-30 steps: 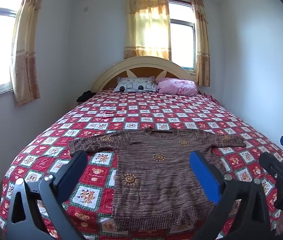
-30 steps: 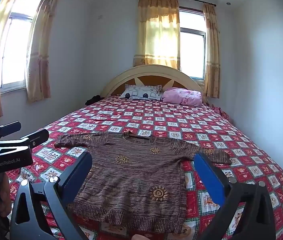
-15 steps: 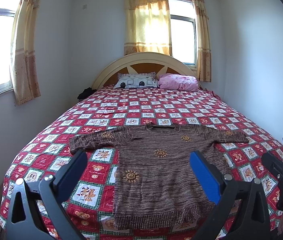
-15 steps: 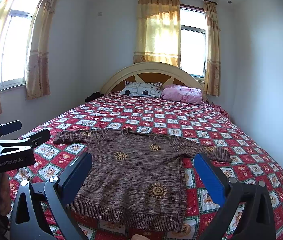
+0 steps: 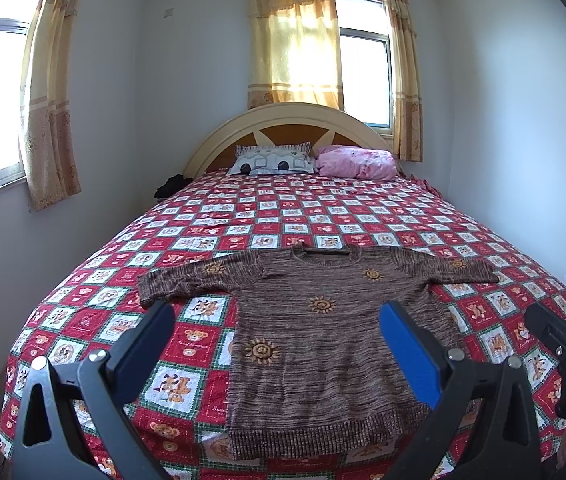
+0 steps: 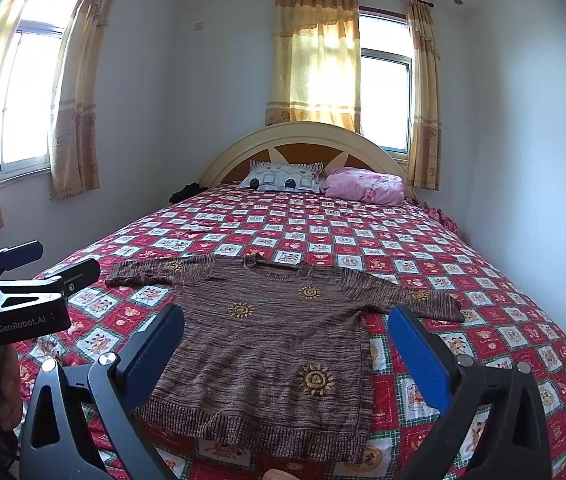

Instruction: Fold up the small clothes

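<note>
Both grippers, L & R, spread wide, empty, above flat brown marled knit sweater w/ sun motifs. Best: pinch sleeve cuff, fold inward, keep hem square.

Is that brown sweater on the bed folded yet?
No, the sweater lies spread flat on the bedspread, both sleeves stretched out sideways, hem unfolded.

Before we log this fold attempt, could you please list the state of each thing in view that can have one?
Sweater: spread flat on the bed, sleeves out, unfolded.
Left gripper: open, empty, above the bed.
Right gripper: open, empty, above the bed.
Curtains: partly drawn, window showing.
Bedspread: laid smooth.
</note>
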Demonstrator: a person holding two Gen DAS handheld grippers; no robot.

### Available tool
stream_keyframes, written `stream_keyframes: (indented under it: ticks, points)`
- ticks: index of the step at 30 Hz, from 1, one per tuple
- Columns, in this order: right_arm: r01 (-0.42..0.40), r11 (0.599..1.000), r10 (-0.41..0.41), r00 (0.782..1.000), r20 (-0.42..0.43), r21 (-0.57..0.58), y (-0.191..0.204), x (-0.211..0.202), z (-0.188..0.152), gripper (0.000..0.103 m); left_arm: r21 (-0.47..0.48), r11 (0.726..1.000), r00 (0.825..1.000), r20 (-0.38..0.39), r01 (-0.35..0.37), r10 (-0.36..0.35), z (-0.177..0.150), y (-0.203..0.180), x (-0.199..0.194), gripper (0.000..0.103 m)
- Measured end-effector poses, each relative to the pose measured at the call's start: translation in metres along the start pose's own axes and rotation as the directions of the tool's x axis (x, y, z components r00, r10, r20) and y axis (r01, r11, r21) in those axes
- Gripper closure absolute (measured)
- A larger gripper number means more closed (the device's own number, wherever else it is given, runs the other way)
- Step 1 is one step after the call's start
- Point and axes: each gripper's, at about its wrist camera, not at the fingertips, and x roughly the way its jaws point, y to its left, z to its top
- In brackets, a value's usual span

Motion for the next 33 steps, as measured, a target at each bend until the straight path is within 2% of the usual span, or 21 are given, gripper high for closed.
stream_keyframes:
  ticks: [33]
  points:
    - [-0.002, 1.000, 0.002, 1.000, -0.007, 0.002, 0.0010, 0.0012, -0.0017, 0.001, 0.002, 1.000, 1.000, -0.003, -0.003, 0.003, -0.0003, 0.0049, 0.0039, 0.000]
